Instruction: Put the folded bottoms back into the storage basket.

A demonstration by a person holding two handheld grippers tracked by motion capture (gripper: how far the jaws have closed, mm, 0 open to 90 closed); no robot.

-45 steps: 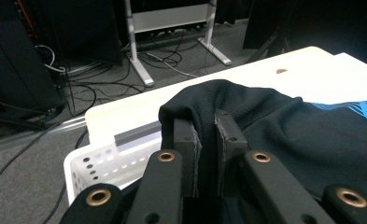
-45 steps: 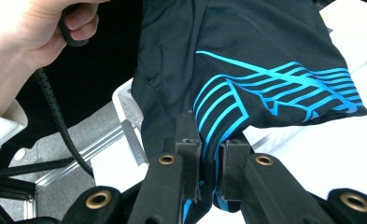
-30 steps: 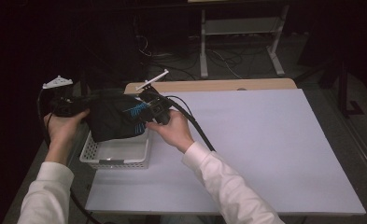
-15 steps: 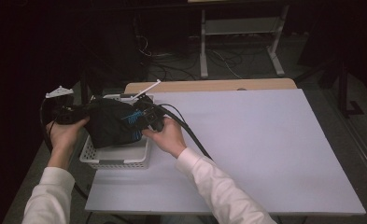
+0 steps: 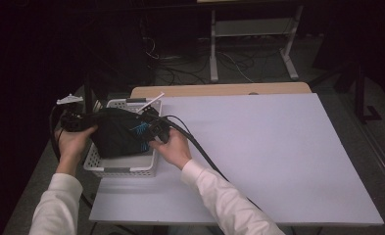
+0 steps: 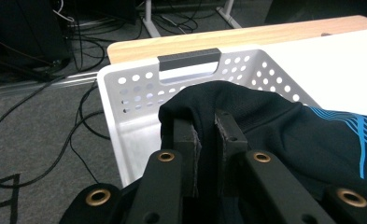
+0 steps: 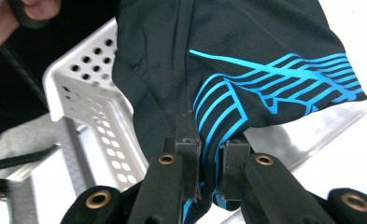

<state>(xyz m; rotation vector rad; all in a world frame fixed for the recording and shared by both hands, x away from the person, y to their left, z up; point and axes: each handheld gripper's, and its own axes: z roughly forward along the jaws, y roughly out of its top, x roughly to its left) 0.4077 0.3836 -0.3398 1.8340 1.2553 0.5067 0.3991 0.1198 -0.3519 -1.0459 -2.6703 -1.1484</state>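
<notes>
Lowering: black garment (image 5: 119, 137) into white basket (image 5: 124, 170)
Left gripper (image 6: 208, 135): jaws clamped on fabric
Right gripper (image 7: 211, 140): jaws clamped on fabric
Risk: cloth drapes over rim, spills out

I see a black garment (image 5: 119, 137) with blue line print, bunched and hanging over the white perforated basket (image 5: 124, 169). The basket sits at the surface's near left corner, dark handle at its far end.
</notes>
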